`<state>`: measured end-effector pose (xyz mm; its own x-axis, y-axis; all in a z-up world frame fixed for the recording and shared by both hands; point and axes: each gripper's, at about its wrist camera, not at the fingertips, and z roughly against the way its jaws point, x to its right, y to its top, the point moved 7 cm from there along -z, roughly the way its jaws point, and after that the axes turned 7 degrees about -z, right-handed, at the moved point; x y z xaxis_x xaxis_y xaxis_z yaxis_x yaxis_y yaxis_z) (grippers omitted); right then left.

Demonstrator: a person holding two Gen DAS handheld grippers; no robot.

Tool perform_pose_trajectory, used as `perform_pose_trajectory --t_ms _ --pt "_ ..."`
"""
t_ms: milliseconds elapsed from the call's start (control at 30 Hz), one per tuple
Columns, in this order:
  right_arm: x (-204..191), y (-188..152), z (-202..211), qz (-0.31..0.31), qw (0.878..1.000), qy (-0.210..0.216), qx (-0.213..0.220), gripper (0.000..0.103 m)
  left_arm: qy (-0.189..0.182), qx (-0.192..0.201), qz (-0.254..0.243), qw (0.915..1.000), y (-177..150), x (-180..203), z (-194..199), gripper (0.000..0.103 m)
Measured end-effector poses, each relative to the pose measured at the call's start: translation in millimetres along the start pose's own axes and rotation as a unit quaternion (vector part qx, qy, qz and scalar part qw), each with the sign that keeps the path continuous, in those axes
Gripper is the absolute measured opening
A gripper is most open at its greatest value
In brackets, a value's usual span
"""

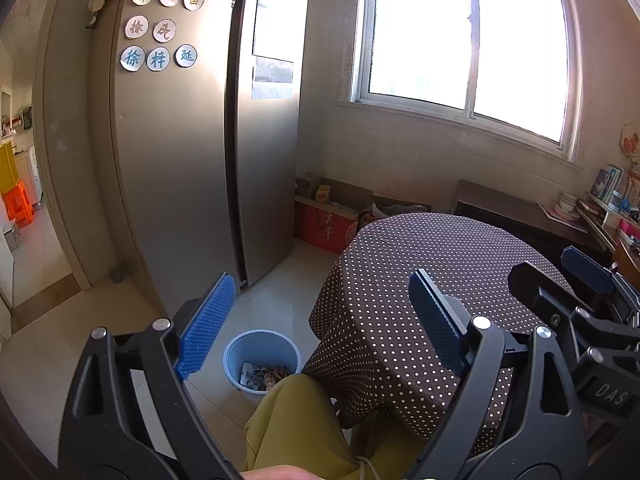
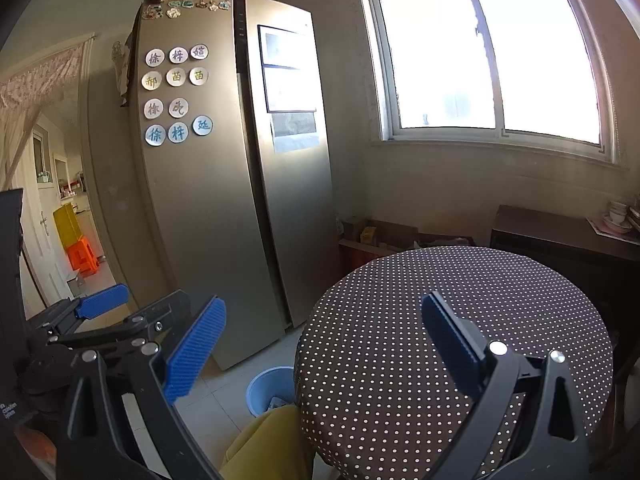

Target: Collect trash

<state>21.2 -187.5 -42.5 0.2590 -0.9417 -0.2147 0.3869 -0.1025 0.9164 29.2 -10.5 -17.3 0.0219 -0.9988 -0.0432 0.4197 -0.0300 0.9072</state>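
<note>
Left wrist view: both grippers, left (image 1: 320, 328) & right (image 2: 324, 344), gape empty. Tablecloth (image 1: 440, 280) looks bare; reaching for the blue bin (image 1: 262, 354), you could snag cloth.

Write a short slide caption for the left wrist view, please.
Open left gripper above blue trash bin holding scraps, beside polka-dot table.
</note>
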Motion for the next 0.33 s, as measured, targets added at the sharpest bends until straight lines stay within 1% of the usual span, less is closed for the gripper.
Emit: perform_pose_trajectory --t_ms 333 --pt "1.9 -2.0 -3.1 -0.004 1.0 0.005 -0.006 0.097 0.012 -0.004 -0.001 0.9999 -1.9 0.2 -1.2 0.089"
